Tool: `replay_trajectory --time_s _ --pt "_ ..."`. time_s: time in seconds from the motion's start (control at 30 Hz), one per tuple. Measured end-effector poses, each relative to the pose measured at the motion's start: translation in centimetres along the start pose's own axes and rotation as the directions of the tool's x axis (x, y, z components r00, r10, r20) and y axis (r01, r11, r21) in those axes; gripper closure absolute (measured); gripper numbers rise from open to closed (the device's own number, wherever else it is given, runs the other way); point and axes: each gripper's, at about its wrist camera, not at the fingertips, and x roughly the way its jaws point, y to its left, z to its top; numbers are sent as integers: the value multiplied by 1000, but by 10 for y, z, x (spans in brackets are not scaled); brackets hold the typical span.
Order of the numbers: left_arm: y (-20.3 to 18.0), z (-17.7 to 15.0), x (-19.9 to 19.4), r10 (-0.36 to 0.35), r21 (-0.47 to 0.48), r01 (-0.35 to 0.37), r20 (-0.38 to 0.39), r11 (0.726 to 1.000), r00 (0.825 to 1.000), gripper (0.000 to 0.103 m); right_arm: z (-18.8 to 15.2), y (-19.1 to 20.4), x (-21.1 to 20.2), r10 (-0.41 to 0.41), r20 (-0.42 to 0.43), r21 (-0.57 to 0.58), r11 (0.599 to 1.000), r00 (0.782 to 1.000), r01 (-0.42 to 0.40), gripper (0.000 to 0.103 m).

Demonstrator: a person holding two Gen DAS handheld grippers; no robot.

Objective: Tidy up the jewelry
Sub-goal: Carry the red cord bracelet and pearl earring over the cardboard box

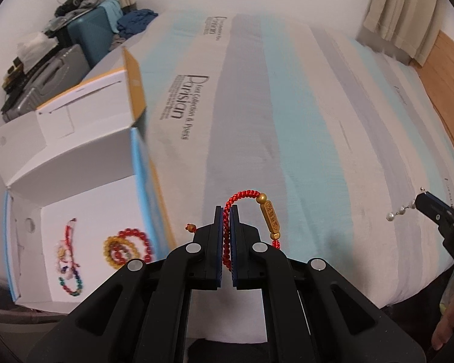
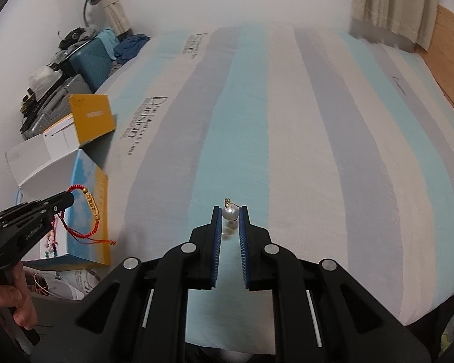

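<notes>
Bead bracelets (image 1: 75,260) in the open white box (image 1: 84,163) are motion-blurred, individual pieces hard to separate. Red cord bracelet (image 1: 227,236) partly hidden between left tongs (image 1: 227,211). Pearl earring (image 2: 229,213): lower pearls blurred between right tongs (image 2: 229,211).

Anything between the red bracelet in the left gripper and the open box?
Nothing visible. The left gripper is shut on the red bracelet, clear of the bedsheet. The white box sits open-topped to its left, flaps raised; only its near wall lies between, with bead bracelets already inside.
</notes>
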Motion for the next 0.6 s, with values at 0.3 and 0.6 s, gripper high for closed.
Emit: replay_trajectory --time_s 0.3,0.6 --pt "55 -6 -23 23 -55 -21 24 998 999 100 7 58 -5 37 11 -65 997 999 -37 92" --pt "109 -12 -44 54 -113 -49 43 992 998 100 11 112 -8 87 18 -118 989 996 -84 92"
